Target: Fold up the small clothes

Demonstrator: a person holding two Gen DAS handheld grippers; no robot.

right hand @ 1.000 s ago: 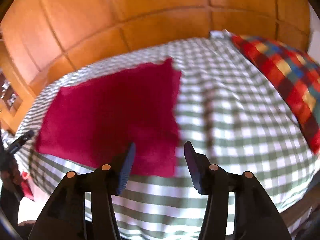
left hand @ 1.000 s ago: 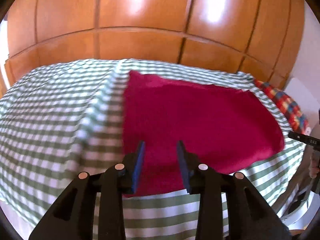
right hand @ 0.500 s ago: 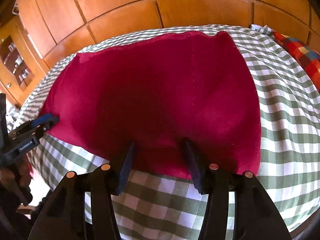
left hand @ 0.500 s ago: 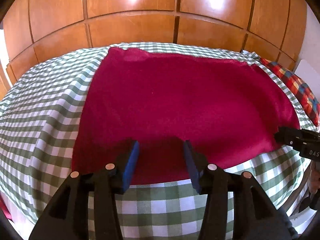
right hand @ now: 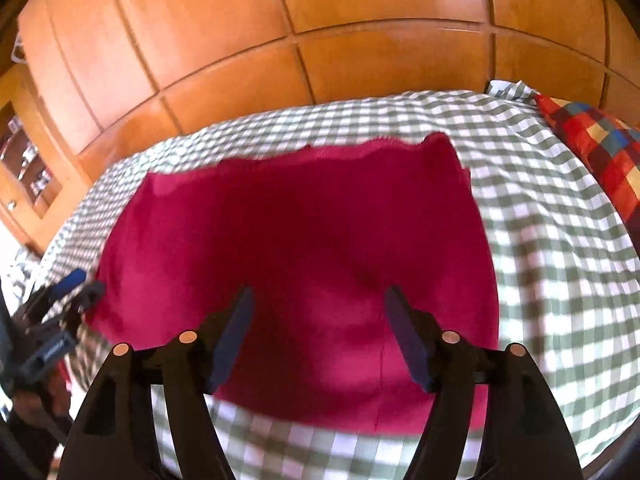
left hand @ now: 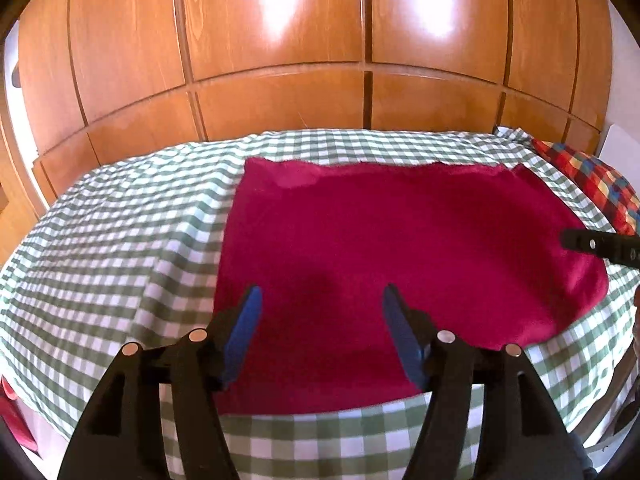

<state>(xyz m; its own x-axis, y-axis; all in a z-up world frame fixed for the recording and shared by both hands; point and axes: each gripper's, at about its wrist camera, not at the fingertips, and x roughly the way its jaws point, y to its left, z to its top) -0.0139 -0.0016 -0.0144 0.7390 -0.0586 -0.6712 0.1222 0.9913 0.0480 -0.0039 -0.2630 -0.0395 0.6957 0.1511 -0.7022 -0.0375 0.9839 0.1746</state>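
Observation:
A crimson cloth (left hand: 400,248) lies spread flat on the green-and-white checked table cover (left hand: 112,240); it also shows in the right wrist view (right hand: 304,248). My left gripper (left hand: 322,300) is open and empty, hovering above the cloth's near left part. My right gripper (right hand: 318,300) is open and empty, above the cloth's near right part. The right gripper's tip (left hand: 596,244) shows at the right edge of the left wrist view. The left gripper (right hand: 60,300) shows at the left edge of the right wrist view.
Wooden wardrobe panels (left hand: 320,60) stand right behind the table. A red, blue and yellow checked cushion (left hand: 592,184) lies at the far right, also in the right wrist view (right hand: 600,148). An open shelf (right hand: 28,160) is at the left.
Both grippers have pulled back and risen from the cloth's near edge, and their jaws have opened wider. The cloth lies as before.

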